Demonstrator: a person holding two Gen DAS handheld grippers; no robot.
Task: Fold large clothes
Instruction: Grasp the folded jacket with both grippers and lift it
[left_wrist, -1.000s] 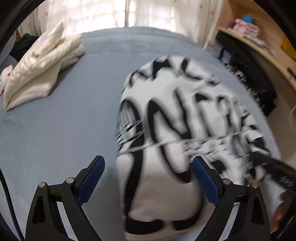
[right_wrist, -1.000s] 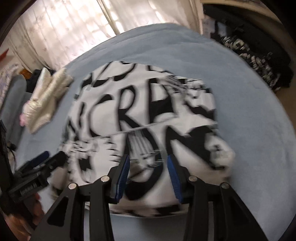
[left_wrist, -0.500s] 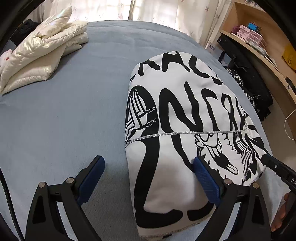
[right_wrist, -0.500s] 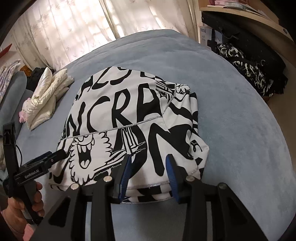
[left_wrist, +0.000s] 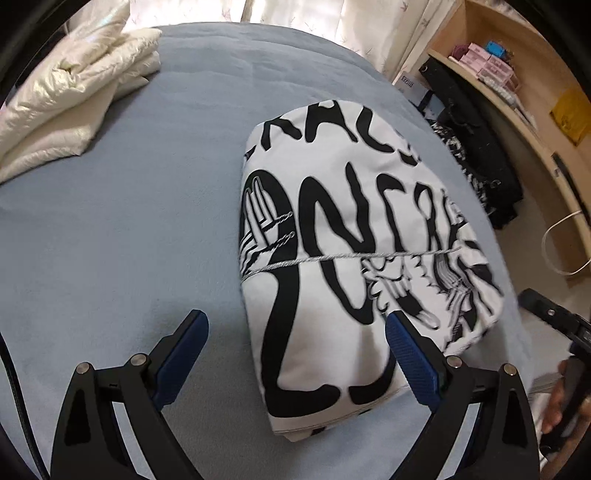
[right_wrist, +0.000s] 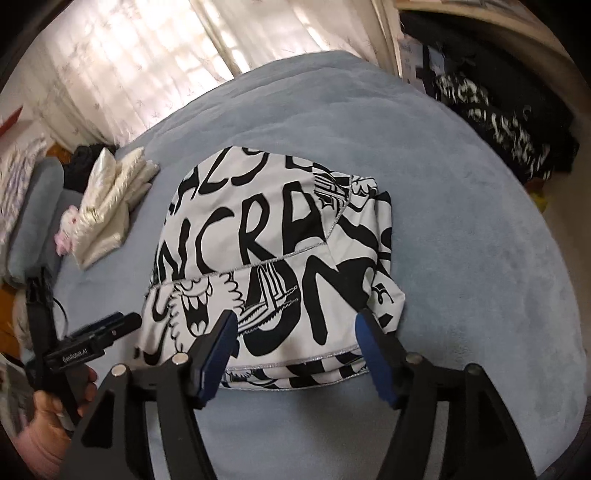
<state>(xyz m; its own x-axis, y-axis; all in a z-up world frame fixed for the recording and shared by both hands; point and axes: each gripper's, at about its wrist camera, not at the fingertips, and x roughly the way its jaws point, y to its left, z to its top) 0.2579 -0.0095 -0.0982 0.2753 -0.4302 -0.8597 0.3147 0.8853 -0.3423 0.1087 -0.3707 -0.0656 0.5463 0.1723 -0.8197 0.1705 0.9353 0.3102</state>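
Now folded garment (right_wrist: 273, 258) on bed (right_wrist: 461, 221)

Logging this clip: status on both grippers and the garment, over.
Left gripper open, nothing between pads. Right gripper jaws opening, clear above the cloth. Black-and-white printed garment folded into a compact stack on blue bed. Cream folded jacket well aside, nothing obstructing.
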